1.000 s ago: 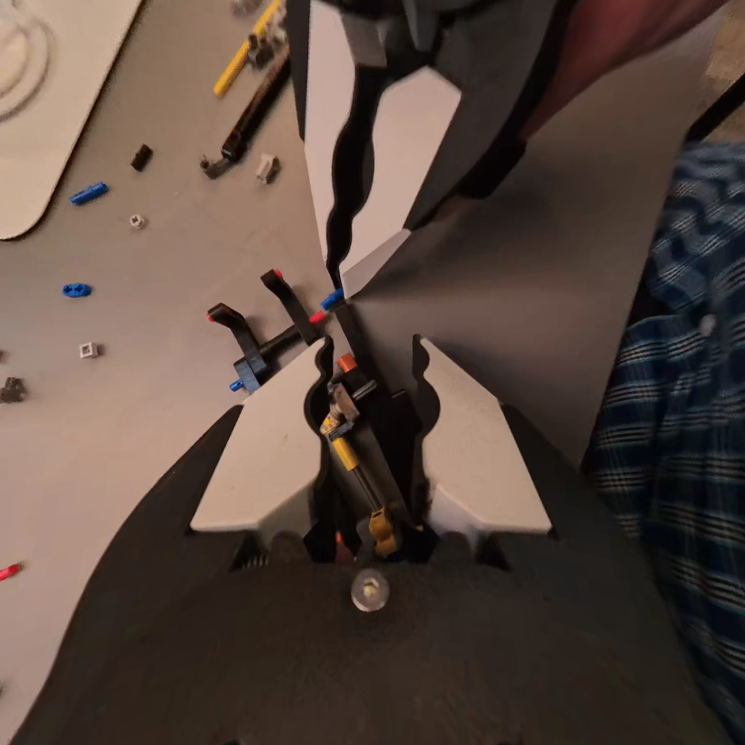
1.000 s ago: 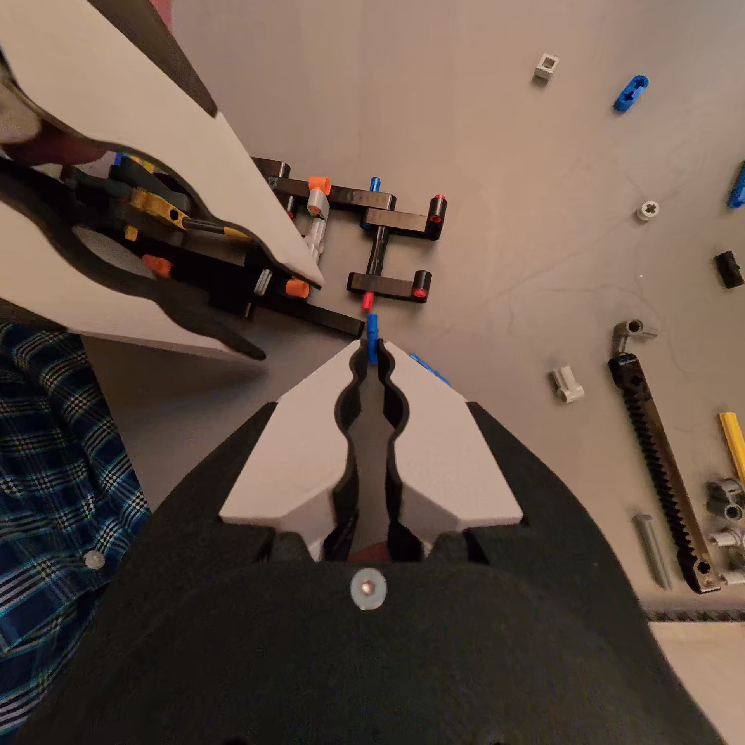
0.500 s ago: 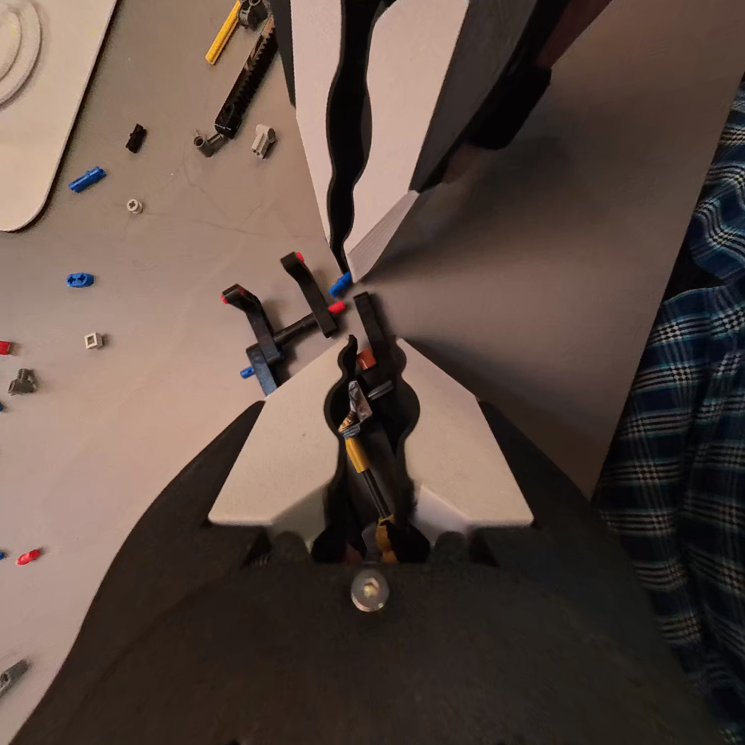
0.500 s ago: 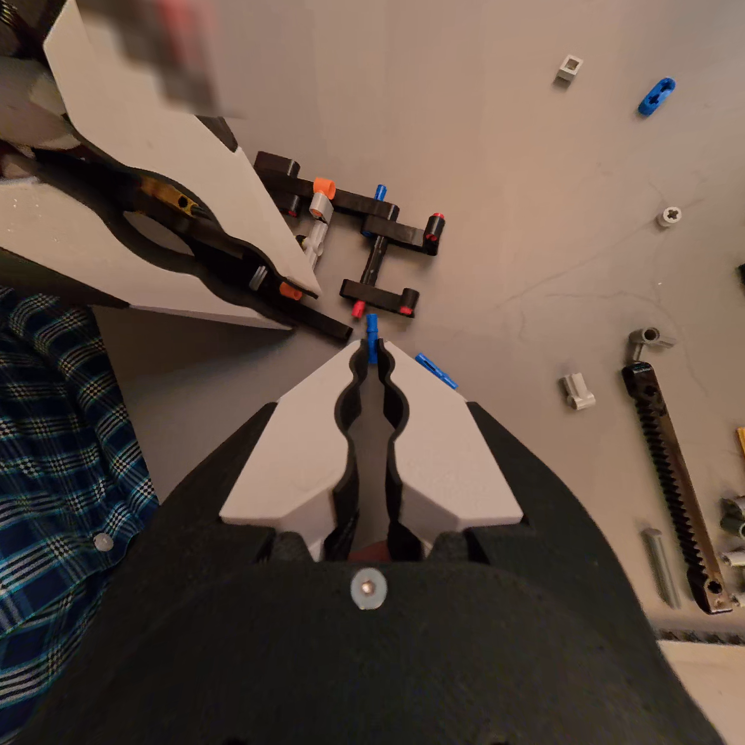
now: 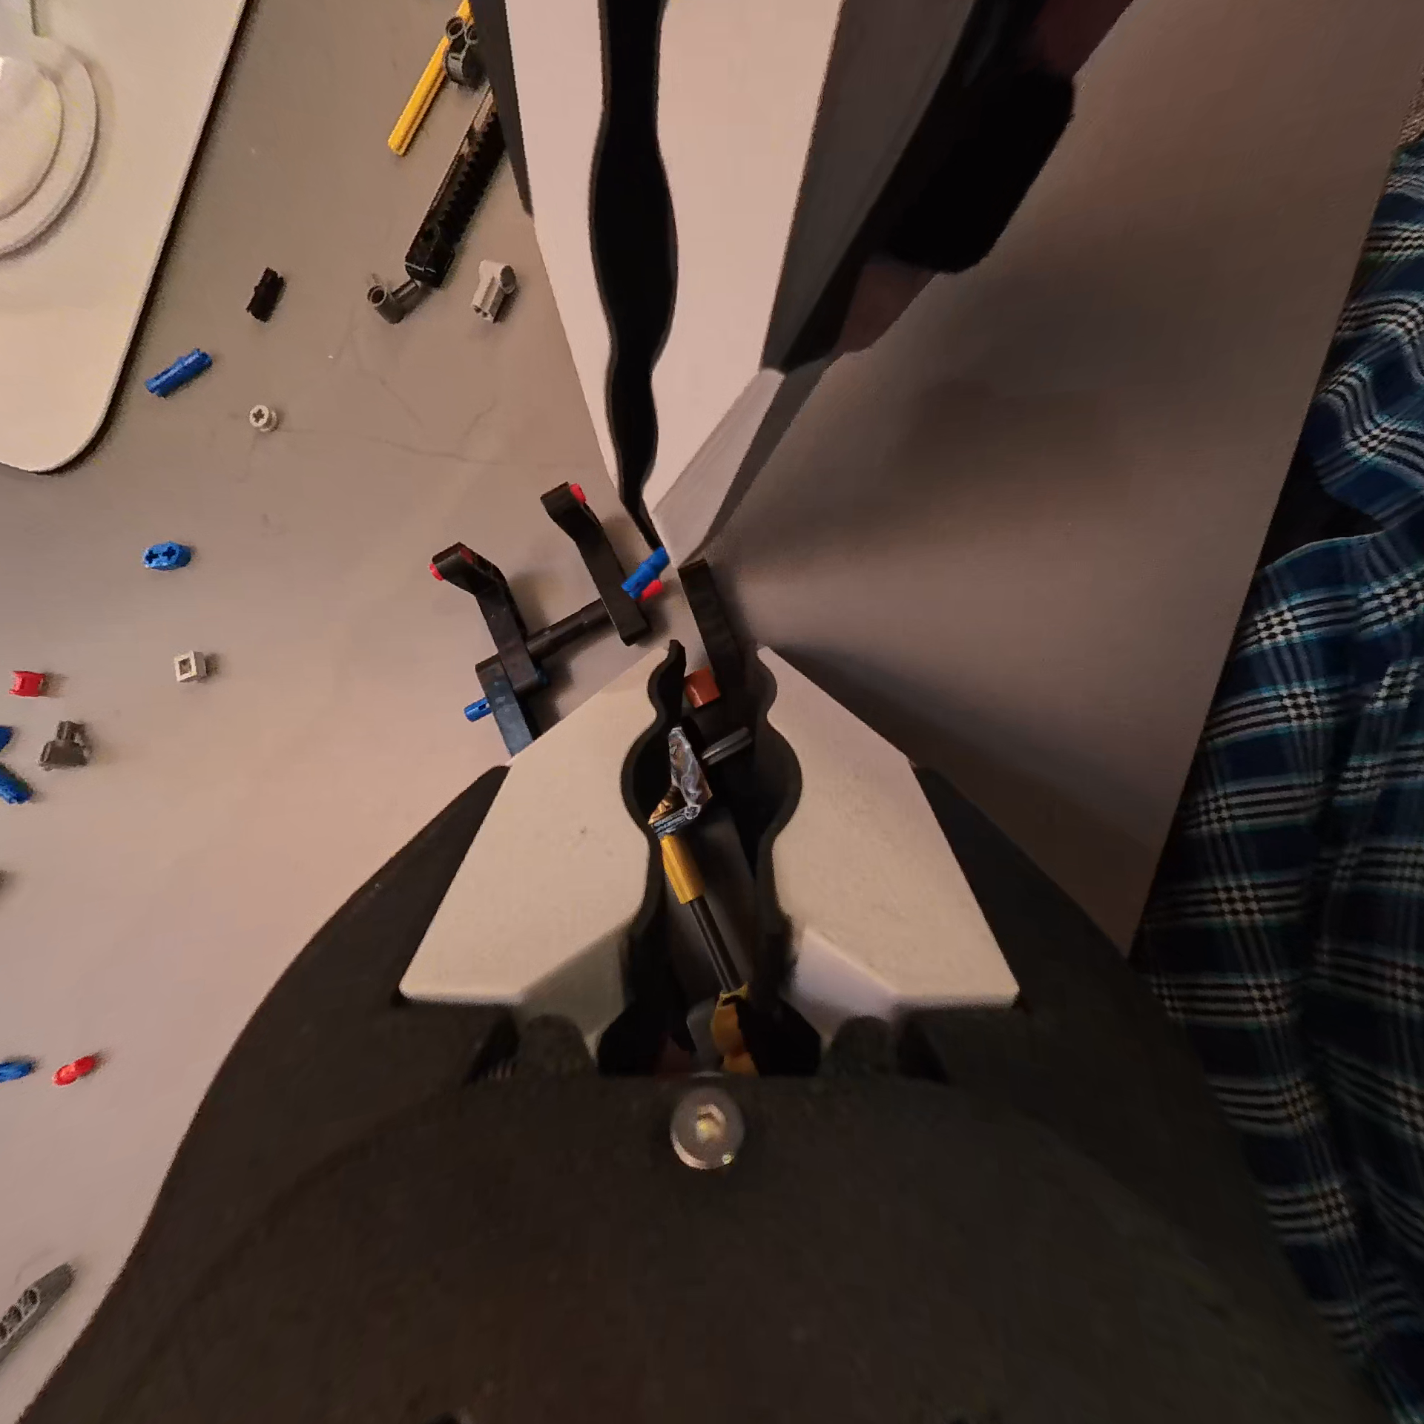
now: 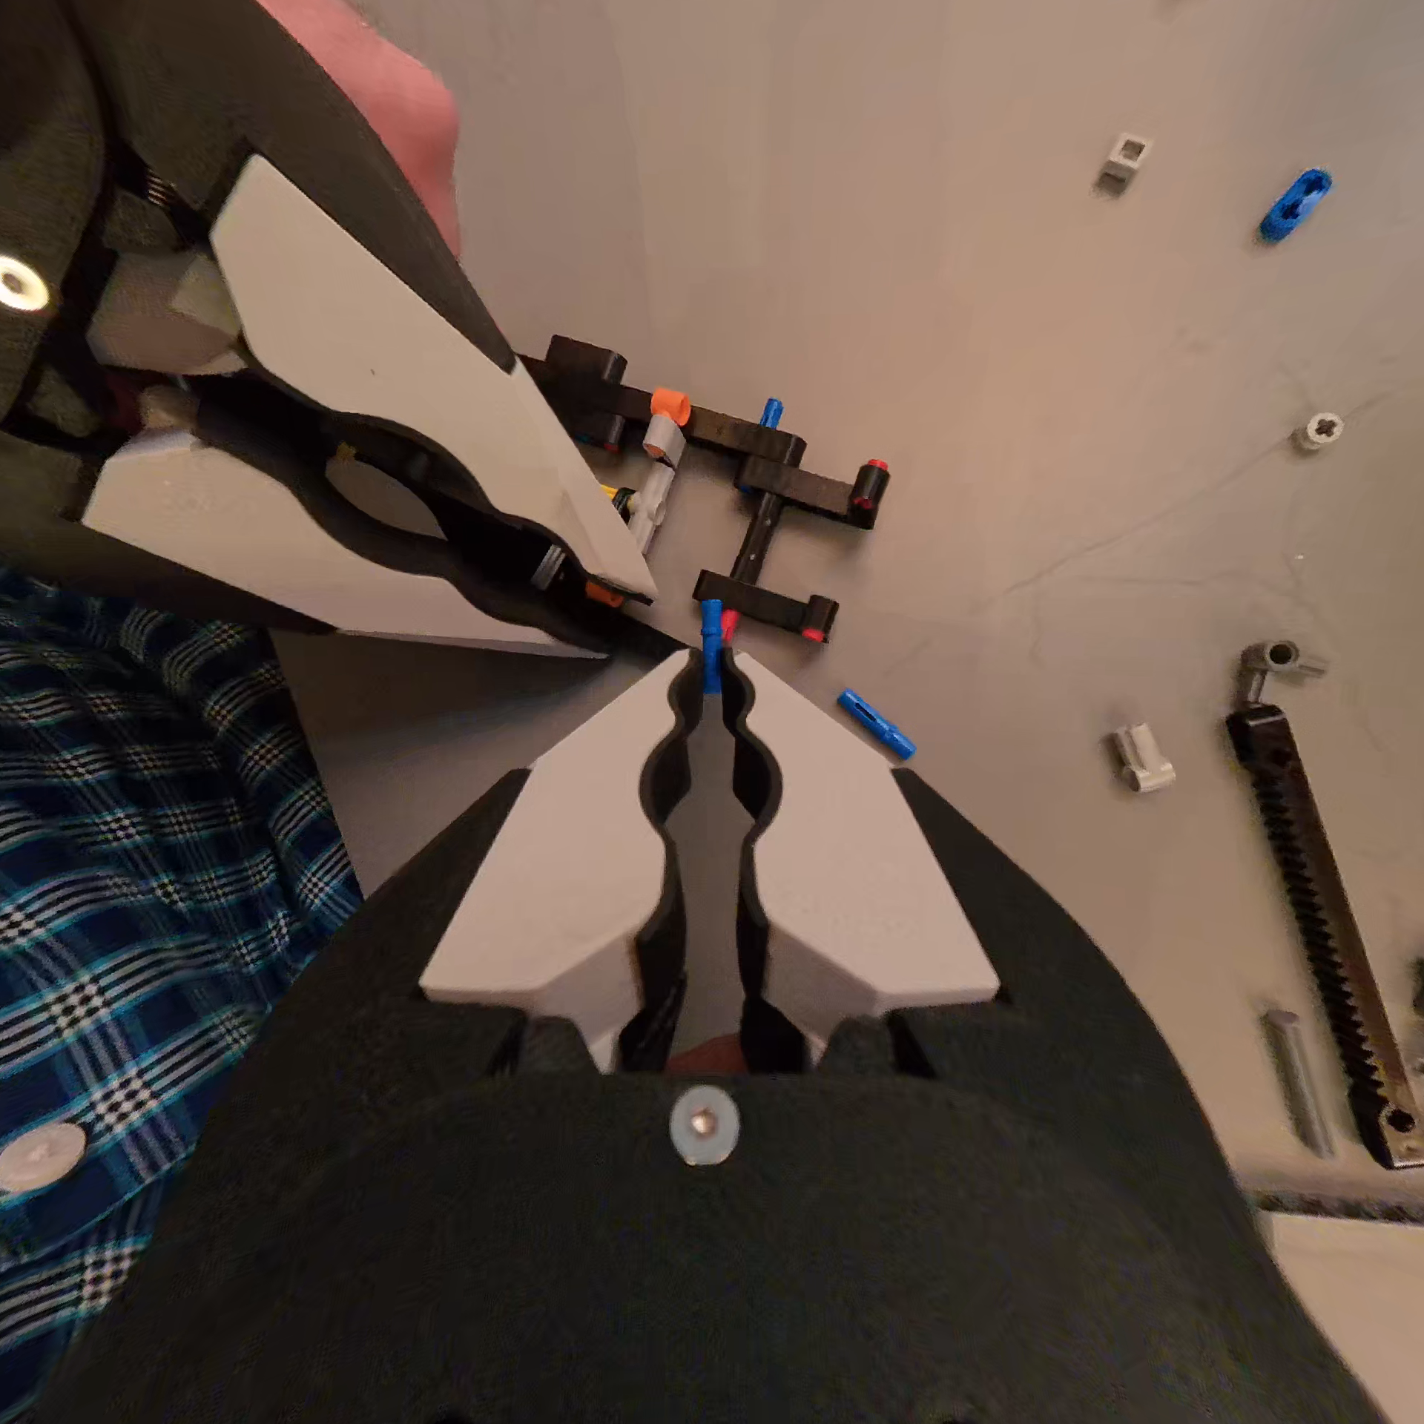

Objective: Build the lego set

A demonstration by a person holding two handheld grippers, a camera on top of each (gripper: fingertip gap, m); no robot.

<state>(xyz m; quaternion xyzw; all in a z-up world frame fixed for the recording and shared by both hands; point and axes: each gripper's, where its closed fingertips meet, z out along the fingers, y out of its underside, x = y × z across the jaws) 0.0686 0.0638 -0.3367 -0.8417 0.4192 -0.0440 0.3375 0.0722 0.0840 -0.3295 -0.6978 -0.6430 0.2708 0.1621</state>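
- A blue pin (image 6: 710, 646) is being pinched in the right gripper (image 6: 713, 670) jaws at the black assembly (image 6: 770, 493).
- The assembly is being clamped by the left gripper (image 5: 713, 678); the pin could be twisted free by slight misalignment.

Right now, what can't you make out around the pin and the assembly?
- Left wrist view: the black assembly is partly behind the left tongs.
- Right wrist view: blue pin tip; seated or only touching the assembly is unclear.
- Right wrist view: rack end cut off by the edge.
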